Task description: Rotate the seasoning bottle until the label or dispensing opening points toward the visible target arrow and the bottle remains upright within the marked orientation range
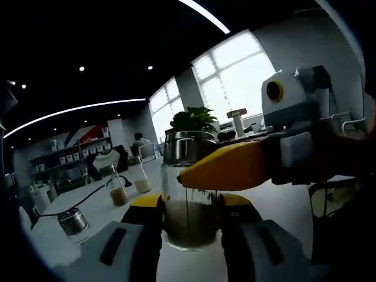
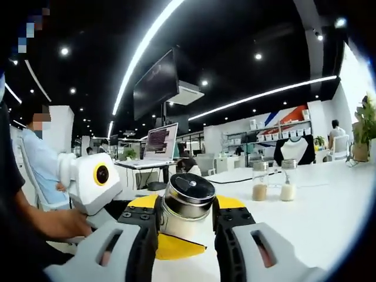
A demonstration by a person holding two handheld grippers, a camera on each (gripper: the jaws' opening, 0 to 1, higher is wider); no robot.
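We see an upright seasoning bottle (image 1: 189, 202) on the white table (image 1: 294, 202), its lower glass body gripped between our left gripper (image 1: 191, 226) jaws, while our right gripper (image 2: 187, 220) clamps its shiny metal lid (image 2: 189, 194) from the other side.

The seasoning bottle (image 1: 189, 194) stands on the table (image 1: 282, 200), two jars (image 1: 129, 187) seemingly behind it.

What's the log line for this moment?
bottle: upright on table | left gripper: shut on body | right gripper: shut on cap | arrow: cannot tell
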